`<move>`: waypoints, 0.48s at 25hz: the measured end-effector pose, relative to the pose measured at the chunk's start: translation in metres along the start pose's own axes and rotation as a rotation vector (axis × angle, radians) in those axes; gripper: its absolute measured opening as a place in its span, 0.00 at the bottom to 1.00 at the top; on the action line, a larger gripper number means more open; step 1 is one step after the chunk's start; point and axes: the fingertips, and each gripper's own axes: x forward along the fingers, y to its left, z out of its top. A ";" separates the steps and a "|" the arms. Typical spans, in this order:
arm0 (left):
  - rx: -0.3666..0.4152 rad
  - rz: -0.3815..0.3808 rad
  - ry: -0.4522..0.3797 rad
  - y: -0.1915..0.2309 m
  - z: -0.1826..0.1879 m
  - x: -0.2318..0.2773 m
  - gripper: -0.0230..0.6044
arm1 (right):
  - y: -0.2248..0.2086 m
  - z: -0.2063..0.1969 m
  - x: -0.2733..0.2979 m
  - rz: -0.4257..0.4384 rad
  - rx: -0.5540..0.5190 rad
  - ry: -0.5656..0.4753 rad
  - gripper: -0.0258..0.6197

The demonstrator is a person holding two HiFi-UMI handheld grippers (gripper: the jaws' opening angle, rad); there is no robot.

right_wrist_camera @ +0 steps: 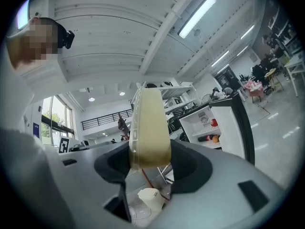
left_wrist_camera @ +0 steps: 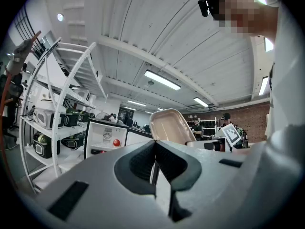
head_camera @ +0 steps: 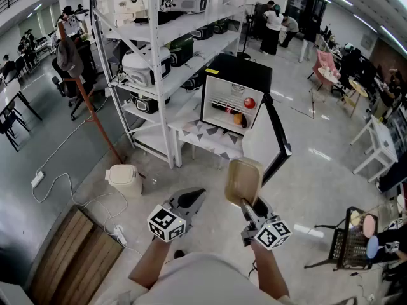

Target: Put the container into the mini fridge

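**Container held up, fridge open ahead**

The right gripper (head_camera: 245, 203) is clamped on the lower edge of the tan container (head_camera: 242, 180). The container stands upright above its jaws, near the person and well apart from the mini fridge (head_camera: 238, 72). The left gripper (head_camera: 194, 197) is just to its left, jaws closed together on nothing. The fridge sits on a small table (head_camera: 202, 135) at the far side, its door (head_camera: 278, 135) swung open to the right. Bare floor (head_camera: 197, 170) lies between. A shelf rack (head_camera: 156, 75) edges the fridge's left, and a lidded bin (head_camera: 123, 178) stands nearer on the left.
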 end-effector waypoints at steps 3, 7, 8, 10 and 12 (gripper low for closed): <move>-0.001 -0.005 0.000 0.001 -0.001 -0.001 0.04 | 0.002 -0.003 0.003 0.006 0.002 0.006 0.40; -0.005 -0.007 0.011 0.001 -0.005 -0.005 0.04 | 0.005 -0.007 0.003 0.005 0.005 0.012 0.40; -0.004 -0.006 0.012 0.002 -0.007 -0.006 0.04 | 0.006 -0.008 0.003 0.002 0.002 0.014 0.40; -0.005 -0.006 0.015 0.002 -0.009 -0.007 0.04 | 0.008 -0.007 0.003 -0.001 -0.006 0.015 0.40; -0.007 -0.007 0.016 0.003 -0.011 -0.009 0.04 | 0.009 -0.007 0.003 0.000 -0.002 0.008 0.40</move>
